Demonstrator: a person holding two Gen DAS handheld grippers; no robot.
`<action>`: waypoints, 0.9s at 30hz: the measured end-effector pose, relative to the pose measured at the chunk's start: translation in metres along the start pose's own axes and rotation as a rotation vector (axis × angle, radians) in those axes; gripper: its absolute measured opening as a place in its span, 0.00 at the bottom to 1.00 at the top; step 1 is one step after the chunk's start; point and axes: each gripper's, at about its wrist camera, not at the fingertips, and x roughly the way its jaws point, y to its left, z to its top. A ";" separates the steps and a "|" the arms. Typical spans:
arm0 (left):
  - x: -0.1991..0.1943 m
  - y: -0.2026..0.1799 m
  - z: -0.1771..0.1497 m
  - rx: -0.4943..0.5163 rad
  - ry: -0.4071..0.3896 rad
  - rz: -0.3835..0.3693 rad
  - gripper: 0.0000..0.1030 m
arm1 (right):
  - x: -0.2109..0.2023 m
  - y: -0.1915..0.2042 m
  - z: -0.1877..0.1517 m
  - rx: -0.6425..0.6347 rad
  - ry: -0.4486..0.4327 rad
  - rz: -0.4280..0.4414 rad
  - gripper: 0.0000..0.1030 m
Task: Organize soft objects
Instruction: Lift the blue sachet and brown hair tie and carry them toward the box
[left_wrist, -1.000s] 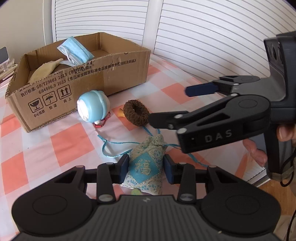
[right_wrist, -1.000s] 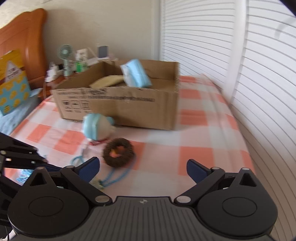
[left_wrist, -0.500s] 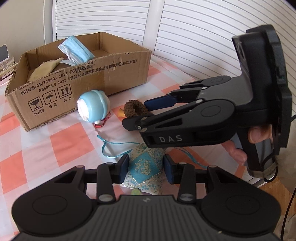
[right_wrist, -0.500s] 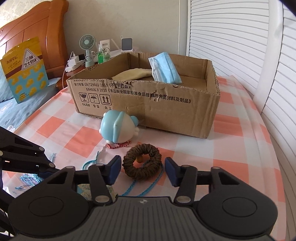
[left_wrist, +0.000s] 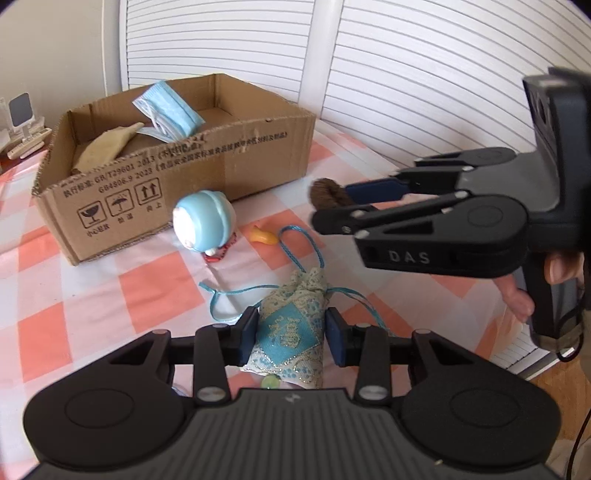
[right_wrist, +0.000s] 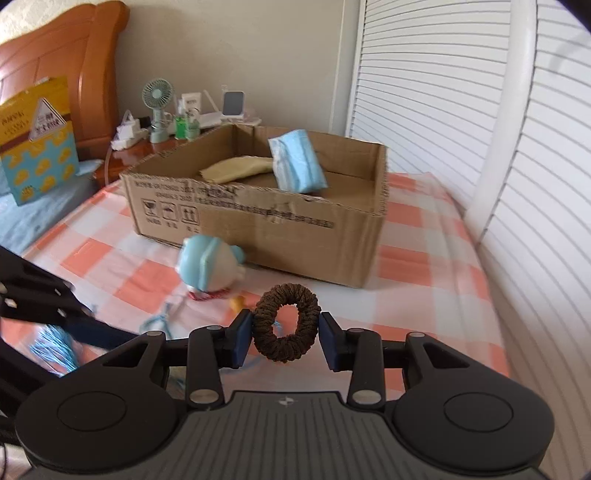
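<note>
My left gripper (left_wrist: 290, 334) is shut on a blue patterned sachet pouch (left_wrist: 291, 328) that lies on the checked cloth, its blue cord trailing away. My right gripper (right_wrist: 284, 334) is shut on a brown hair scrunchie (right_wrist: 286, 326) and holds it above the cloth; the scrunchie also shows in the left wrist view (left_wrist: 327, 192) between the right gripper's fingers. A cardboard box (right_wrist: 258, 218) stands behind, holding a blue face mask (right_wrist: 297, 166) and a tan cloth (right_wrist: 236, 170). A light-blue round plush toy (right_wrist: 208, 264) lies in front of the box.
A small yellow piece (left_wrist: 263, 236) lies on the cloth where the scrunchie was. White slatted doors (right_wrist: 480, 147) run along the right. A nightstand with a small fan (right_wrist: 159, 107) and a wooden headboard (right_wrist: 74, 74) are at the back left.
My right gripper closed on the brown scrunchie and lifted it off the cloth, uncovering the yellow piece. My left gripper stayed shut on the sachet.
</note>
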 end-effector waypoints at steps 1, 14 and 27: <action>-0.003 0.000 0.000 0.002 -0.005 0.010 0.37 | 0.000 0.000 -0.003 -0.016 0.013 -0.025 0.43; -0.010 0.016 -0.012 -0.014 0.019 0.079 0.39 | 0.001 -0.003 -0.031 -0.003 0.060 -0.071 0.68; -0.008 0.022 -0.017 -0.026 0.030 0.067 0.48 | 0.005 0.000 -0.032 0.015 0.027 -0.049 0.68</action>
